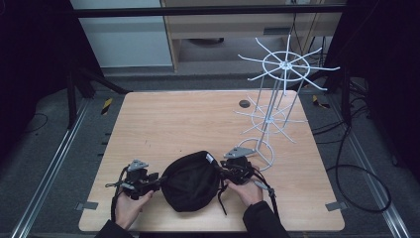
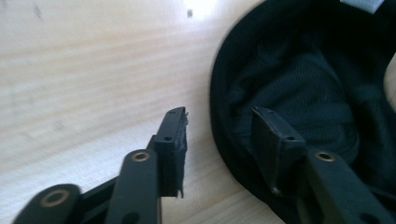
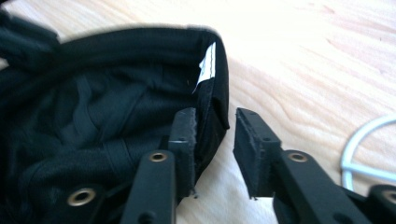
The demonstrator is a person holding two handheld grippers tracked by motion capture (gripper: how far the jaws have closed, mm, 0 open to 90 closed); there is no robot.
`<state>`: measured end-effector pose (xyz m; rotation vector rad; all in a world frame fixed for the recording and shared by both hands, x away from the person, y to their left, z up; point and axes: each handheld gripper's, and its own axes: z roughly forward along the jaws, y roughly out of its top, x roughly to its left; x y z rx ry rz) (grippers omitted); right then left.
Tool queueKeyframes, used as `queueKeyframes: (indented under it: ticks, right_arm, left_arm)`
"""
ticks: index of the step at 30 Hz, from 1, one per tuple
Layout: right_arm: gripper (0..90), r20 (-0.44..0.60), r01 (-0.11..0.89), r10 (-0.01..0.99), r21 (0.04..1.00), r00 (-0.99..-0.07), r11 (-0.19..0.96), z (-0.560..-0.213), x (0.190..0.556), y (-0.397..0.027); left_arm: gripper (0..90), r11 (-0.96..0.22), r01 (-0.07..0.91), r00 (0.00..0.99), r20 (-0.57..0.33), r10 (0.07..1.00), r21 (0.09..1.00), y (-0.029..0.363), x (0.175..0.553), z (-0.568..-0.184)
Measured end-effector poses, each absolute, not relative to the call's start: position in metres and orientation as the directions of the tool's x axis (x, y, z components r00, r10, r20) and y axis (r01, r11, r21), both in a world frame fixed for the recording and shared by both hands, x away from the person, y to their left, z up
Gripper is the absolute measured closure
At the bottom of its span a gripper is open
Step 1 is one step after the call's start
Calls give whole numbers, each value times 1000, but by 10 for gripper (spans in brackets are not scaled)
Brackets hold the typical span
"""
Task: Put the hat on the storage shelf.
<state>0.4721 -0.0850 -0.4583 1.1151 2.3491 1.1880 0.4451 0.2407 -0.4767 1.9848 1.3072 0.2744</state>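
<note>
A black cap (image 1: 190, 181) lies upside down on the wooden table (image 1: 188, 119) near its front edge, its dark lining (image 2: 299, 79) facing up. My left gripper (image 1: 159, 179) is at the cap's left rim. It is open (image 2: 219, 116), one jaw outside on the wood and the other inside the cap. My right gripper (image 1: 221, 171) is at the cap's right rim. It is open too (image 3: 215, 116), and the rim (image 3: 212, 116) passes between its jaws just below a white label (image 3: 205, 65).
A white wire rack (image 1: 277, 99) with two tiers of radiating hooks stands at the table's back right. Its ring base (image 3: 369, 154) lies close to my right gripper. A dark round grommet (image 1: 244, 103) sits in the tabletop behind. Cables run along the floor at right.
</note>
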Motion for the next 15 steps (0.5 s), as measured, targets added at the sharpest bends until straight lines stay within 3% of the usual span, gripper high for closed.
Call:
queueKeyframes:
  ticks: [5,9,13,15]
  right_arm:
    - [633,121,521,737,783,-665,341,-458,480,-76]
    - [638,124,539,742,766,-659,351,-462,484,-73]
    - [812,150,582,741,726,-654,367,-468,486,-71]
    - [824,147,582,746,727,-650,364,-467,486,-71]
  left_arm:
    - [738,-228,726,441,-185,878,648,231,453,-482]
    - [796,-229,721,433,-168,885,654,227,455,-482]
    - [818,-222,693,430,-146,891,686,226,459,-479]
    - [821,-218,685,429,-142,892,695,226,459,-478]
